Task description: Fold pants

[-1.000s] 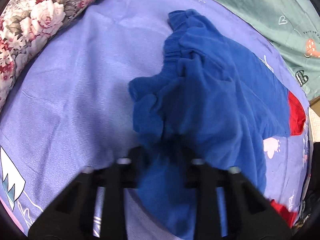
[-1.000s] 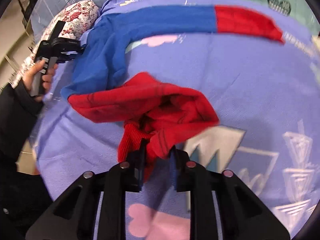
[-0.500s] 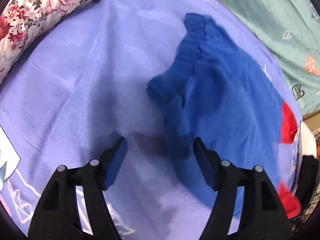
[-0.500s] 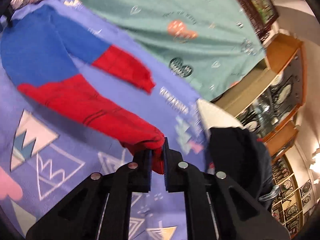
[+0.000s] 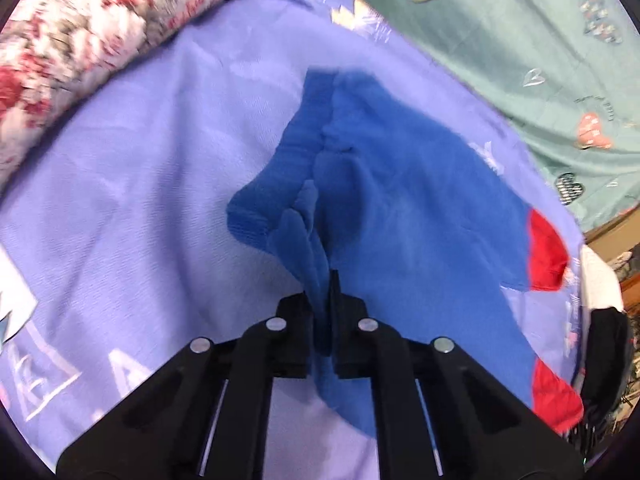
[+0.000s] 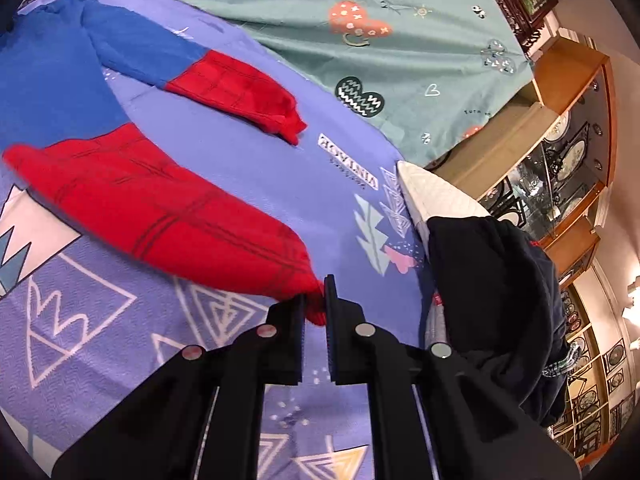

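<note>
While the pants [image 5: 420, 216] lie spread on the purple bedsheet [image 5: 140, 184], my left hand-held gripper [image 5: 322, 280], having just closed, pinches their blue waist fabric, and my right hand-held gripper [image 6: 314, 300] clamps a red cuff [image 6: 312, 300].

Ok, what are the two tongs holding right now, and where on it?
Both hold the pants. The left tongs, whose jaws have just been closing, pinch a bunched fold of blue fabric at the waist end. The right tongs clamp the red cuff of one leg.
</note>
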Tool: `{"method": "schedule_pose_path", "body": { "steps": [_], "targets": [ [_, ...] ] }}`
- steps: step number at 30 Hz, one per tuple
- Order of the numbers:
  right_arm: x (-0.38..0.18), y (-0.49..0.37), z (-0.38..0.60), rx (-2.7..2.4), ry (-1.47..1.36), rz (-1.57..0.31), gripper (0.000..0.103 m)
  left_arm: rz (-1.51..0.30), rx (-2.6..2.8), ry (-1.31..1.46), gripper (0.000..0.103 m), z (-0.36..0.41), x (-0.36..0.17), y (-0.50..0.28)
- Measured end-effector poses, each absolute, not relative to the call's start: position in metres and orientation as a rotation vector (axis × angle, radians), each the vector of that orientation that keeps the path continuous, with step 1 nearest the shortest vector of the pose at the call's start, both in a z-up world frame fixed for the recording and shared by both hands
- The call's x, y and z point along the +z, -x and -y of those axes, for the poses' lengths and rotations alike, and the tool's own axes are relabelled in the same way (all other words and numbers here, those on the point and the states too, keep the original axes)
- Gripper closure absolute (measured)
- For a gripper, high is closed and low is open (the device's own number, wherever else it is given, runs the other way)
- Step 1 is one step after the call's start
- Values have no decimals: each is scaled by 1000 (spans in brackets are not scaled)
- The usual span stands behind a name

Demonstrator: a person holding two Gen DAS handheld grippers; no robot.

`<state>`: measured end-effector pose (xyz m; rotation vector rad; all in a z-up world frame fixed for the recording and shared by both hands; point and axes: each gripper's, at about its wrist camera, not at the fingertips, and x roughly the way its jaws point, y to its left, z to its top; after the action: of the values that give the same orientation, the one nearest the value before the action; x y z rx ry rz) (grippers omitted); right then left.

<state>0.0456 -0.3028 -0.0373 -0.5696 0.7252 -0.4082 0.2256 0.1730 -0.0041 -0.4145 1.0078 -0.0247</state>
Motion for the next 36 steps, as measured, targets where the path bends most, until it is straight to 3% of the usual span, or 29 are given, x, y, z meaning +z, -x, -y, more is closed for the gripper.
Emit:
{"method": "schedule_pose_path", "body": {
  "steps": [4,11,13,14,15,17,21,26,27,28,29,30,36],
  "targets": [
    [-23,-27,314,-388,579,-699,95,-1021,-40,377,99,-187,12,-180],
    [-61,-19,325,-349,669,-807,96,-1143,5,327,95,-198,-30,-155],
    [-69,-14,329,-346,678,-826,81,-1169,18,325,81,-200,-38,-151],
    [-66,-10,334,-360,653,-827,75,-1167,22,328,61,-201,-37,-150],
    [-62,-7,339,-368,621,-824,67,-1152,35,322,53,-202,-33,-148],
    [-46,1,356,-369,478,-828,62,-1097,49,293,48,-204,-15,-142],
    [-20,12,403,-159,-120,-889,54,-1012,25,243,37,-195,15,-134],
    [-49,-14,401,-92,-308,-1000,55,-1020,-59,178,33,-155,5,-148],
    [-54,-17,398,-85,-328,-1009,60,-1033,-56,144,33,-148,-4,-153],
    [-57,-21,397,-74,-346,-1015,78,-1053,-40,118,33,-143,-14,-158],
    [-59,-24,395,-79,-349,-1018,90,-1070,-40,113,33,-138,-22,-162],
    [-58,-25,394,-78,-346,-1006,94,-1102,-37,110,33,-137,-33,-165],
    [8,0,402,-118,-201,-848,95,-1131,-51,69,33,-130,-50,-161]
  ]
}}
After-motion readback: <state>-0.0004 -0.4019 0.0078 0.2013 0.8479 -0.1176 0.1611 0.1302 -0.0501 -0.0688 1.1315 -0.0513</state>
